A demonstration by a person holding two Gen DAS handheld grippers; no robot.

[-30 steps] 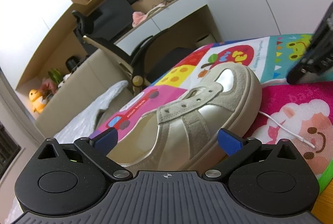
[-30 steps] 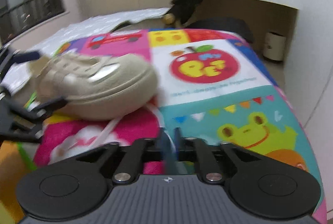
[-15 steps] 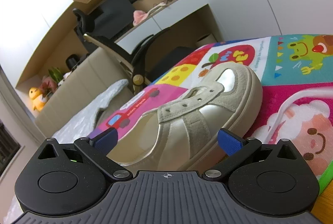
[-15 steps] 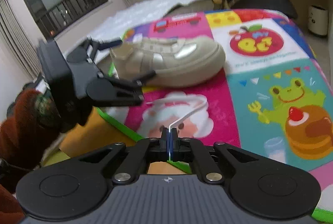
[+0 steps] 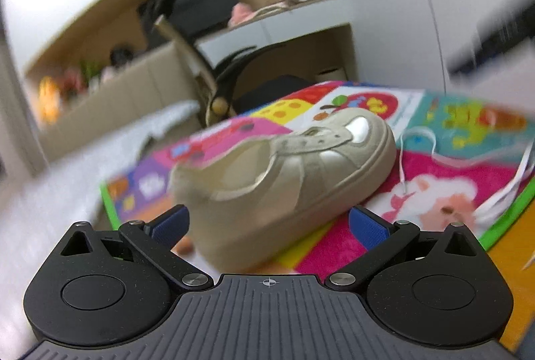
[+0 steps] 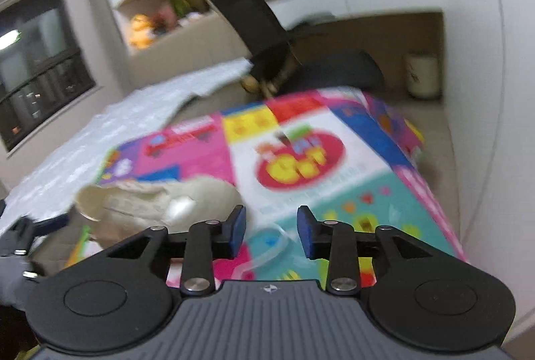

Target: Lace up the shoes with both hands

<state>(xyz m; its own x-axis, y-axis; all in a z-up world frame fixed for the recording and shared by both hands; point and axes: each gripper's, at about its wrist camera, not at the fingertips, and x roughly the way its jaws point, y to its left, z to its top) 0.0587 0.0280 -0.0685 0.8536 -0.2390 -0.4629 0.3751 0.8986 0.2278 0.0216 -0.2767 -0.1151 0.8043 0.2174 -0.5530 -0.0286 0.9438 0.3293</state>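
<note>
Both tongs are being held apart: left gripper (image 5: 267,223) is straddling the shoe's (image 5: 284,172) heel w/o clamping, toe pointing away; right gripper (image 6: 271,231) is opening, w/ the lace (image 5: 501,189) lying loose nearer it.

Right gripper (image 6: 271,231), clamped on the white lace (image 5: 414,139) half a second ago, is now seen opening, pads clear of it. Shoe (image 5: 284,176) is now viewed farther from the left gripper (image 5: 267,223), heel beyond the pads.
</note>
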